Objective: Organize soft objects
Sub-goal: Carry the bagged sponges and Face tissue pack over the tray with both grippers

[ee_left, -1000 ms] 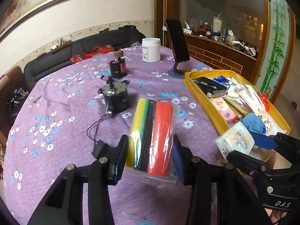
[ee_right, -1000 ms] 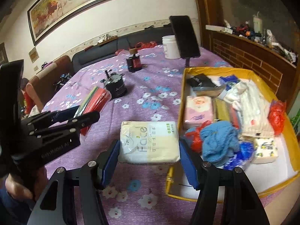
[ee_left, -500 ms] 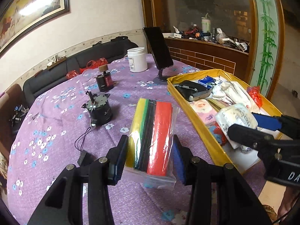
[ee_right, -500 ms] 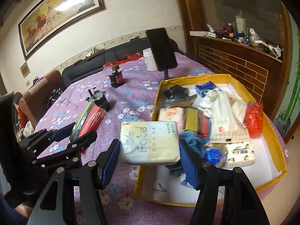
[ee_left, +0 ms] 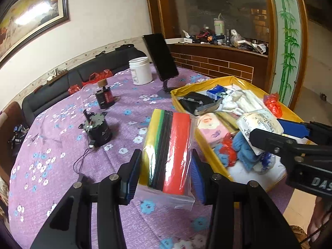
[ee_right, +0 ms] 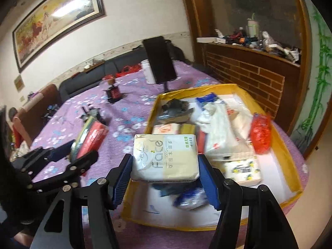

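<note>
Two soft packs are in the air at once, one in each tool. The right gripper [ee_right: 166, 166] is clamped on the tissue pack [ee_right: 165, 159], its blue pads pressing the pack's two short ends, and holds it above the near-left part of the yellow box [ee_right: 288, 151], over the blue cloth and other soft things already lying there. The left gripper [ee_left: 166, 174] is closed on the bagged sponge pack [ee_left: 169, 147], which hangs over the purple tablecloth [ee_left: 62, 128], just beside the box's left wall.

To place the tissue pack well, it probably pays to lower it flat onto a bare white patch of the box floor near the front, keeping it level, and to part the jaws only once it rests, since a soft pack dropped on the heap could slide or tip. The squeeze should stay light; the wrapper already bulges a little at the pads.

The tissue pack's long axis runs left to right between the pads, printed face up and toward the camera. The sponge pack's long axis points away from its gripper, toward the phone stand [ee_left: 160, 60], stripes running lengthwise.
</note>
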Available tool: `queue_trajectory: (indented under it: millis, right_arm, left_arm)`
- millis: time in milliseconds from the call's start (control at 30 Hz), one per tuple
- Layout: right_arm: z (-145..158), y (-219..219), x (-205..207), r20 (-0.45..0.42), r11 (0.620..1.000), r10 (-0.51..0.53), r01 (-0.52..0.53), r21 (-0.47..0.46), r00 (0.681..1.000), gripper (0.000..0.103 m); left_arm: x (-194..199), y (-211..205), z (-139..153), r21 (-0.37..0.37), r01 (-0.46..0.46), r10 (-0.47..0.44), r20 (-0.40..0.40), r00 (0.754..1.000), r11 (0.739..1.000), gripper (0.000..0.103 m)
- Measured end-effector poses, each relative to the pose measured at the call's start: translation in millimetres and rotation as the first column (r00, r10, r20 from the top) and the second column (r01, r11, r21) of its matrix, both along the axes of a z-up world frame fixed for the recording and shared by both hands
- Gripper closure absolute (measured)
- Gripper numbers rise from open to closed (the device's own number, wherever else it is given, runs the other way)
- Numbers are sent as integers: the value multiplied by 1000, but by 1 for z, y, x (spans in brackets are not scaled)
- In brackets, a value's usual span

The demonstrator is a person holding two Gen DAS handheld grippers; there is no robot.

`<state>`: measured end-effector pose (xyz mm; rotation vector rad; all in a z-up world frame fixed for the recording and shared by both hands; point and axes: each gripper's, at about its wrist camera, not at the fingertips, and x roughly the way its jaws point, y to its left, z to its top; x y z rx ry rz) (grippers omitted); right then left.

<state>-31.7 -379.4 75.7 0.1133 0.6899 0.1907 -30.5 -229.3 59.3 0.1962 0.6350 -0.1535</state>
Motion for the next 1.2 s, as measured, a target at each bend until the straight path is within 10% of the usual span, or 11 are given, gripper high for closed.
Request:
queue_trajectory:
  millis: [1200]
  right_arm:
    - [-17, -72, 31, -1, 981, -175, 174, -80, 985, 36]
  left_arm:
    - [18, -93, -17, 32, 123, -123, -9, 992, 992, 59]
